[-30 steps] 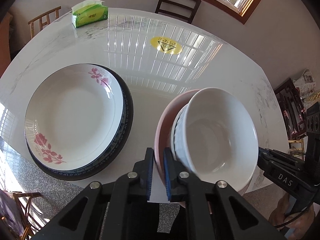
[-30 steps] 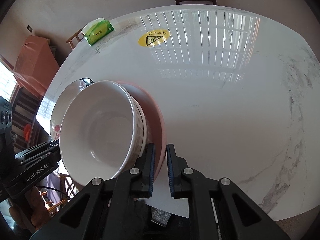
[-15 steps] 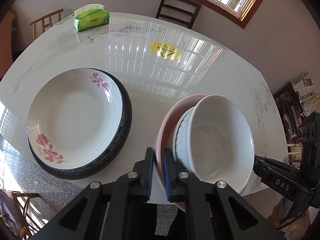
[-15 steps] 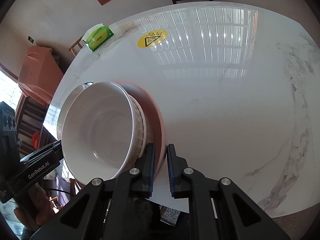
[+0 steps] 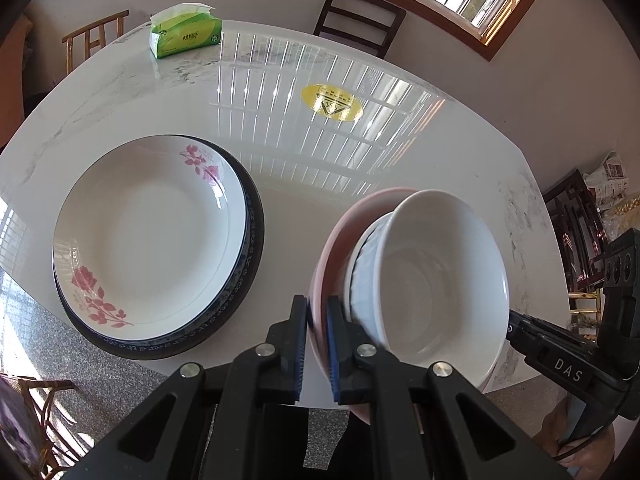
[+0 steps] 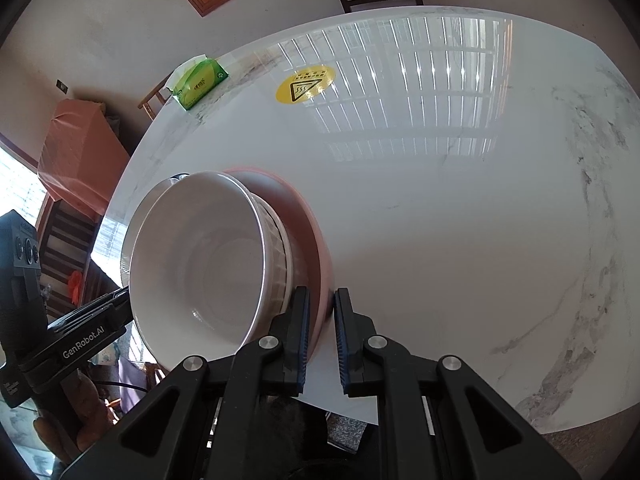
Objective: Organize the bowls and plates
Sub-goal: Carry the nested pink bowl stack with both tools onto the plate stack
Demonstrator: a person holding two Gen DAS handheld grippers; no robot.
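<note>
Now both tongs [image 5: 317, 344] hold the pink plate [image 5: 326, 264] slightly farther back.

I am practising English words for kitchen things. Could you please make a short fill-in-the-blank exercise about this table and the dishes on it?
1. Both the left gripper and the right gripper are shut on the rim of the ____ plate.
2. The white bowls sit nested on that plate, and the stack is ____, not level.
3. The floral plate lies on top of a ____ plate.
4. The tissue pack is ____ in colour.

Missing words: pink; tilted; dark; green
</note>
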